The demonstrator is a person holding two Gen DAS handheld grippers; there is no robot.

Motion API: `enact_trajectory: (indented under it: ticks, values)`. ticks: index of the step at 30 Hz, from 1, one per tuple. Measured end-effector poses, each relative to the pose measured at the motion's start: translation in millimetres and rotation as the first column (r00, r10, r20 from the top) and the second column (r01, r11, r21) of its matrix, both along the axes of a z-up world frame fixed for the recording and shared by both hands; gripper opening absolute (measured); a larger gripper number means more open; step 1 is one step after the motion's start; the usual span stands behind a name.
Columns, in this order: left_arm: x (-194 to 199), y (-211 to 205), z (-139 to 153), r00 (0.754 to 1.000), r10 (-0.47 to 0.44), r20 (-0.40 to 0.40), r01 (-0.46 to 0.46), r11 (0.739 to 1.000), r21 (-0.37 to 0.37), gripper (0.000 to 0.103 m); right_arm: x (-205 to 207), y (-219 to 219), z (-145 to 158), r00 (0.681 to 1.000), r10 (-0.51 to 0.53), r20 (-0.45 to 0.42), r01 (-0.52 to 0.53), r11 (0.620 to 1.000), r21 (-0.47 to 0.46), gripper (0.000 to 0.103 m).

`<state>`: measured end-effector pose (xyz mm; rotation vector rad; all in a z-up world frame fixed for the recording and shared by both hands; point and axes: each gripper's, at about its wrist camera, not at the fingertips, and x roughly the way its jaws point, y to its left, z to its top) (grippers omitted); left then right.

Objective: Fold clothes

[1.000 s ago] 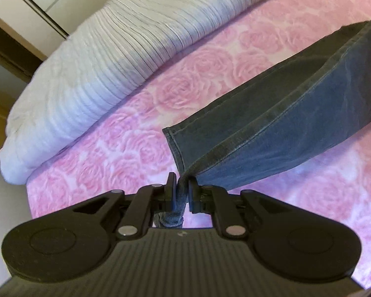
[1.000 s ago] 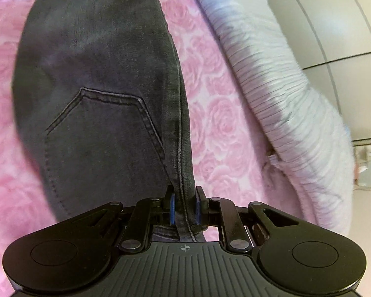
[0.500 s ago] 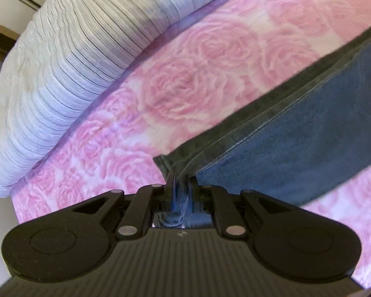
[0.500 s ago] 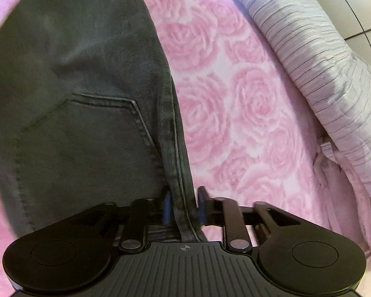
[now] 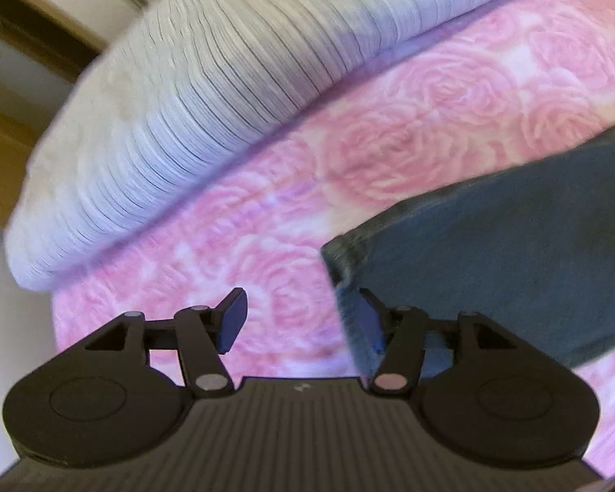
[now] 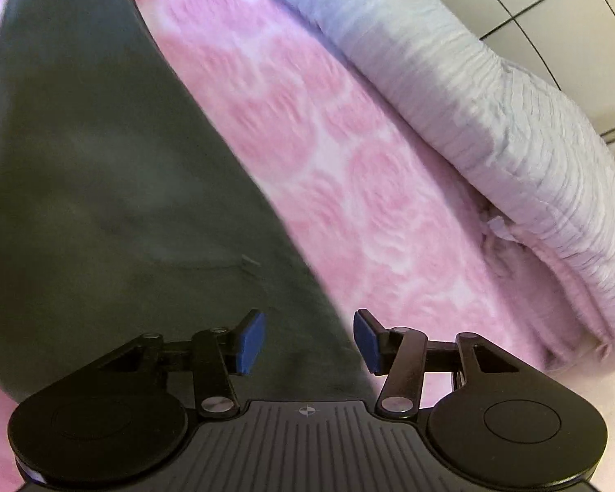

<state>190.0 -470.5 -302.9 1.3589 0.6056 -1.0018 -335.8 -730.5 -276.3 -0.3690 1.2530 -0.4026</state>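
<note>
Dark grey-blue jeans lie on the pink rose-patterned bedspread (image 5: 266, 270). In the left wrist view a jeans leg (image 5: 492, 254) runs off to the right, and its hem end rests against my right finger. My left gripper (image 5: 299, 322) is open and holds nothing. In the right wrist view the seat of the jeans (image 6: 102, 188) fills the left half, and its edge passes between my fingers. My right gripper (image 6: 309, 340) is open, just above the fabric.
A folded white-grey ribbed quilt (image 5: 209, 94) lies along the far side of the bed; it also shows in the right wrist view (image 6: 492, 102). White cupboard panels (image 6: 566, 16) stand behind it. Both views are motion-blurred.
Both grippers were shut on the jeans, left on the leg hem and right on the seat edge. Both have opened and let go. The jeans now rest on the bed.
</note>
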Motion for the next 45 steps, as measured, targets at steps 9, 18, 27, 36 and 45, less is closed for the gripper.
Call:
enact_trajectory:
  ticks: [9, 18, 27, 36, 45]
  values:
    - [-56, 52, -48, 0.904, -0.420, 0.085, 0.410, 0.905, 0.111, 0.054, 48, 118, -7, 0.988, 0.132, 0.076, -0.140, 0.982, 0.126, 0.051]
    - [-32, 19, -81, 0.871, -0.471, 0.141, 0.459, 0.882, 0.110, 0.070, 64, 146, -19, 0.991, 0.122, 0.057, -0.128, 0.986, 0.111, 0.051]
    - [-41, 44, -46, 0.864, -0.480, 0.153, 0.461, 0.875, 0.145, 0.008, 59, 172, -13, 0.992, 0.116, 0.051, -0.121, 0.986, 0.116, 0.051]
    - [-47, 66, -61, 0.848, -0.505, 0.158, 0.490, 0.862, 0.126, 0.062, 68, 182, -23, 0.990, 0.135, 0.043, -0.139, 0.982, 0.130, 0.051]
    - [-47, 46, -70, 0.847, -0.511, 0.148, 0.495, 0.858, 0.134, 0.000, 66, 178, -34, 0.991, 0.136, -0.002, -0.135, 0.982, 0.130, 0.051]
